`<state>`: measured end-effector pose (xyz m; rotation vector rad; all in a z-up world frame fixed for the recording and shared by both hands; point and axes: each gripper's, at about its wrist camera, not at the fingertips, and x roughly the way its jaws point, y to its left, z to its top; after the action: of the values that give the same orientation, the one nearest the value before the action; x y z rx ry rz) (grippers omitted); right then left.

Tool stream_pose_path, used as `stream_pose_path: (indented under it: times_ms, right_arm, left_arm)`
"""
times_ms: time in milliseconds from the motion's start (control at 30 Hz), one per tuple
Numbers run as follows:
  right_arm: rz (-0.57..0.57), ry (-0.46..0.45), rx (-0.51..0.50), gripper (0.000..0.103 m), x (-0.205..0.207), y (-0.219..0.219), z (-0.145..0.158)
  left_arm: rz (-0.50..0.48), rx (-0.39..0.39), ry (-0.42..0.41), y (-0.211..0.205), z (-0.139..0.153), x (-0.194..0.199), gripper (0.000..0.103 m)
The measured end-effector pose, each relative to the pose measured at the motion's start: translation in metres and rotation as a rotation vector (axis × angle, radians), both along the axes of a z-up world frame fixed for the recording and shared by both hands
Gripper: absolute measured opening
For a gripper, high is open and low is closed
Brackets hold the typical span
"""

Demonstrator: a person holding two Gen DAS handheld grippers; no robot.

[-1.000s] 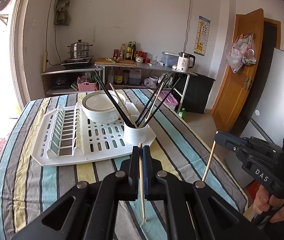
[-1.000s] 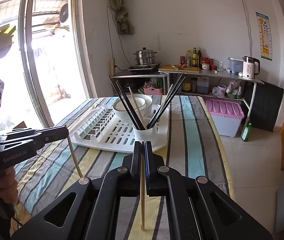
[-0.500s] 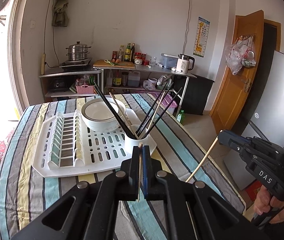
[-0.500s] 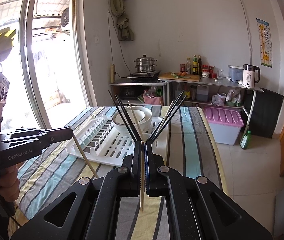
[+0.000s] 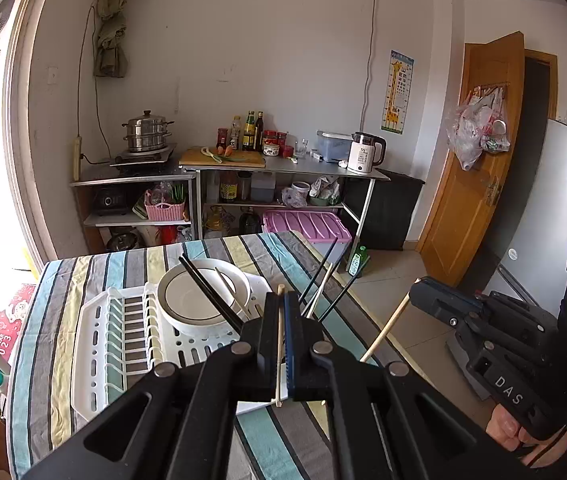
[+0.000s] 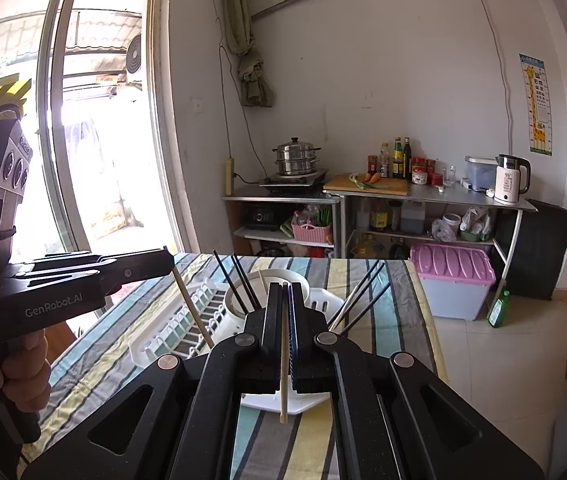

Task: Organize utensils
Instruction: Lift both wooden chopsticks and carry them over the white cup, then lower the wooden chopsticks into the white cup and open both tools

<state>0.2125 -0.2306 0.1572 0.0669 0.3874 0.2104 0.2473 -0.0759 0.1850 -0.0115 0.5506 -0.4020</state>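
My left gripper [image 5: 279,295] is shut on a pale wooden chopstick [image 5: 279,344] that stands nearly upright between its pads, above the table. My right gripper [image 6: 284,287] is shut on a second wooden chopstick [image 6: 283,384], also upright. Each gripper shows in the other's view: the right gripper [image 5: 414,293] with its stick slanting down, and the left gripper [image 6: 168,259] likewise. Ahead lies the white dish rack [image 5: 95,344] with a white bowl [image 5: 199,300]. Black chopsticks [image 5: 213,298] fan out of a holder that my jaws hide.
The table has a striped cloth [image 5: 47,292]; its right edge [image 5: 367,312] drops to a tiled floor. Beyond it are metal shelves [image 5: 283,168] with a kettle and a steamer pot, a pink-lidded box [image 5: 307,226], a wooden door [image 5: 479,152] and a glass door [image 6: 95,140].
Both grippers have risen with their wooden chopsticks, whose lower tips now hang clear of the cloth. The white holder has slipped out of sight behind the jaws.
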Motion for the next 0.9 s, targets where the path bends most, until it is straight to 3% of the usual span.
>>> stream_pose_path:
  times_ms: [567,900]
  right_arm:
    - [0.003,-0.007,0.032,0.002,0.055,0.0,0.006]
    - [0.004,0.064,0.043,0.002,0.079,-0.002,-0.025]
  left_arm:
    - [-0.01,-0.013,0.02,-0.009,0.0,0.056,0.003]
    - [-0.012,-0.029,0.076,-0.01,-0.024,0.078,0.003]
